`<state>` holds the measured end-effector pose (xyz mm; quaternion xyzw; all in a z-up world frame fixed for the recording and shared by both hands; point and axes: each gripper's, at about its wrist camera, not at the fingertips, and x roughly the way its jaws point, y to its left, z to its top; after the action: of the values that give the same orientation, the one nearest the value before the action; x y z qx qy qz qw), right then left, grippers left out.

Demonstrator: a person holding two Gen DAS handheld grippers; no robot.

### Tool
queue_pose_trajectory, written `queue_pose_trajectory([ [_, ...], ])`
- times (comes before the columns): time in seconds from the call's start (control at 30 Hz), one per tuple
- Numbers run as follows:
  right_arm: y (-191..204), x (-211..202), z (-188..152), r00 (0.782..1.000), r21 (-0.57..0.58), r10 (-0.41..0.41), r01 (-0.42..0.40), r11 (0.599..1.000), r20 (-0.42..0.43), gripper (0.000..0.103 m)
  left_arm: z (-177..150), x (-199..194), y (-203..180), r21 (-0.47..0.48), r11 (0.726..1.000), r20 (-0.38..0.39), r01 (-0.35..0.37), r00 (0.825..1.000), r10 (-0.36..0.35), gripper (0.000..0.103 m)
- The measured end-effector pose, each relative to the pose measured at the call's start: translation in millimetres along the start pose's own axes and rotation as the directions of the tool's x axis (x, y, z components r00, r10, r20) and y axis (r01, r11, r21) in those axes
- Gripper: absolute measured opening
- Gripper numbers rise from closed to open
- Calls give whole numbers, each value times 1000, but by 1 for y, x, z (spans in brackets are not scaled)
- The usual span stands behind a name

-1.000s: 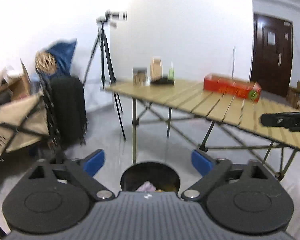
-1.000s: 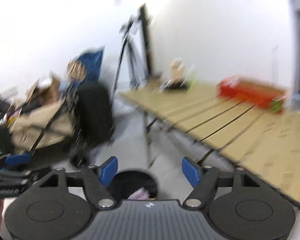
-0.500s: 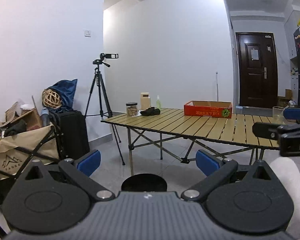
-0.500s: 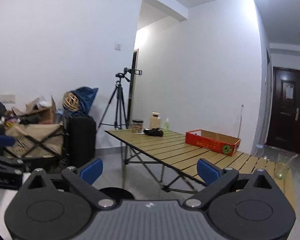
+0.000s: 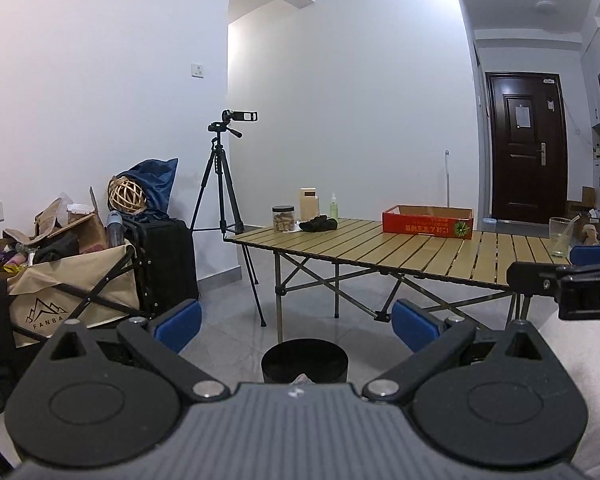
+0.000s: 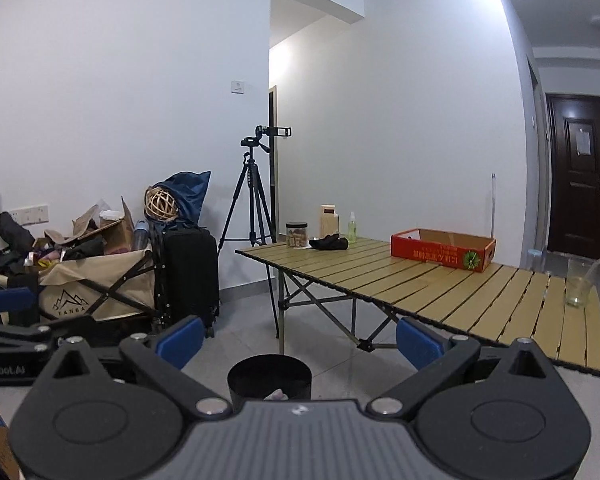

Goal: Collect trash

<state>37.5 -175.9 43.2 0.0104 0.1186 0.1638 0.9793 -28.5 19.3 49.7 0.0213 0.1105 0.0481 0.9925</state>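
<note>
Right now I see, from left to right, a loaded beige cart (image 5: 80,292), a black suitcase (image 5: 162,264) and a camera tripod (image 5: 224,200) by the wall, then the slatted folding table (image 5: 420,256) bearing a red box (image 5: 428,222). My left gripper (image 5: 296,322) stands wide with nothing between its blue pads, and my right gripper (image 6: 298,338) likewise. The black trash bin (image 6: 269,378) sits on the floor just ahead of both, a crumpled scrap (image 6: 278,395) inside.
</note>
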Motion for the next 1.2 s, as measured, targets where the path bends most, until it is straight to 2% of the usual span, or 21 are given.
queue_pose_trajectory([
  [0.7,-2,0,-16,999,57,-16,18,998,-30,103,-5,-8,8,2,1000,6,24,1000,-24,103],
  [0.9,-1,-5,-10,998,48,-54,53,997,24,103,-2,-10,8,6,1000,23,25,999,-25,103],
  [1.2,-5,-8,-17,998,55,-51,49,997,35,103,-5,-12,4,8,999,21,48,999,-48,103],
])
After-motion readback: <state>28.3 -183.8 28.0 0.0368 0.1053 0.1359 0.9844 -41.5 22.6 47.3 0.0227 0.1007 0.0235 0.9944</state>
